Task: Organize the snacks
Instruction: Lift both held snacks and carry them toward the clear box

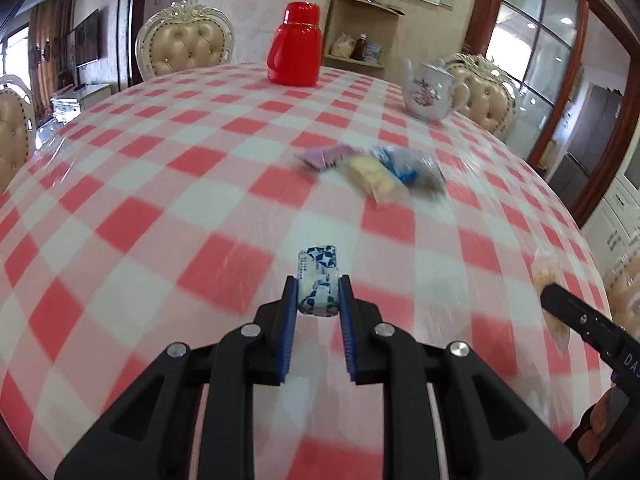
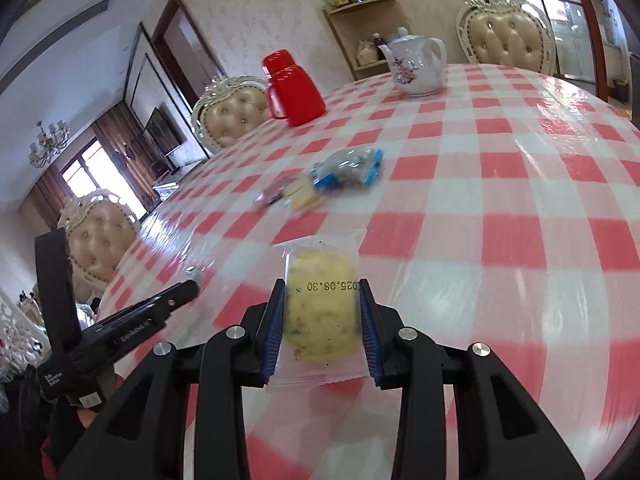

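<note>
Left wrist view: your left hand-held gripper point(image 1: 319, 292) is clamped on a small blue-and-white candy point(image 1: 319, 280), held above the checked desk point(image 1: 160, 184). Ahead on the desk lies a blurred snack pile: a purple packet point(image 1: 325, 156), a yellow packet point(image 1: 374, 176) and a blue packet point(image 1: 412, 168), touching or overlapping. Farther back stand a red flask point(image 1: 296, 46) and a flowered teapot point(image 1: 428, 90), well apart. Right wrist view: your right hand-held gripper point(image 2: 322, 312) grips a clear-wrapped yellow cookie point(image 2: 322, 304) by its sides, date stamp facing the camera, above the desk. Same pile sits ahead of it, between gripper and flask. Your left gripper shows at the left edge of this view, beside the right one. Tufted chairs point(image 2: 236, 114) stand around the desk.
</note>
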{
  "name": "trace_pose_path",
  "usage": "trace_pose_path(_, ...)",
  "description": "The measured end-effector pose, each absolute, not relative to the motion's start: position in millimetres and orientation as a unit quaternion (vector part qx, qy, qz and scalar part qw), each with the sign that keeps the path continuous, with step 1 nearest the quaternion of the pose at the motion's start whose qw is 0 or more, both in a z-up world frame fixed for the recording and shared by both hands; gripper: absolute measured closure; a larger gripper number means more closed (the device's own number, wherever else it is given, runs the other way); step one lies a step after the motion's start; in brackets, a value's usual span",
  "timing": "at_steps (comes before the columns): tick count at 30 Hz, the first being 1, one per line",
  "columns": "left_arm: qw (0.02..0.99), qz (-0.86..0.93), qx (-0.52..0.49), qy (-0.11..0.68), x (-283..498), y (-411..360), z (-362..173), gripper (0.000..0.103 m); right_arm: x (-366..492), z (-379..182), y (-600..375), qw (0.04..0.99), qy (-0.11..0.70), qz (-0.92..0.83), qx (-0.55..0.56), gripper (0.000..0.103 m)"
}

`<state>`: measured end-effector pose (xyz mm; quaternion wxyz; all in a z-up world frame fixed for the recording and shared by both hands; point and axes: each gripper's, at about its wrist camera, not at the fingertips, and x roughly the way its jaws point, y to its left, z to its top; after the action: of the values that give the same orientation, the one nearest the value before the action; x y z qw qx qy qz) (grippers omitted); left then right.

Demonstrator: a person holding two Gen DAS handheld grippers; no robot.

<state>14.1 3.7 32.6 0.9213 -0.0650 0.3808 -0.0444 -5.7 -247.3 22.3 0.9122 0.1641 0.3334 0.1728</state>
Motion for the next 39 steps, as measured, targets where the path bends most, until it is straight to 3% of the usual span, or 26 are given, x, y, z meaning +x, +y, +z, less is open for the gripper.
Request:
trace_pose_path(18, 0.928, -0.068, 0.001, 0.367, -110, 28, 46, 0.082, -97, 15, -168, 0.904, 0.358, 0.215, 0.094, 0.068)
trace_pose_path(39, 0.94, -0.018, -0.019, 0.34, -199, 127, 60, 0.082, -149, 29, -66, 0.884, 0.355, 0.304, 0.01, 0.068)
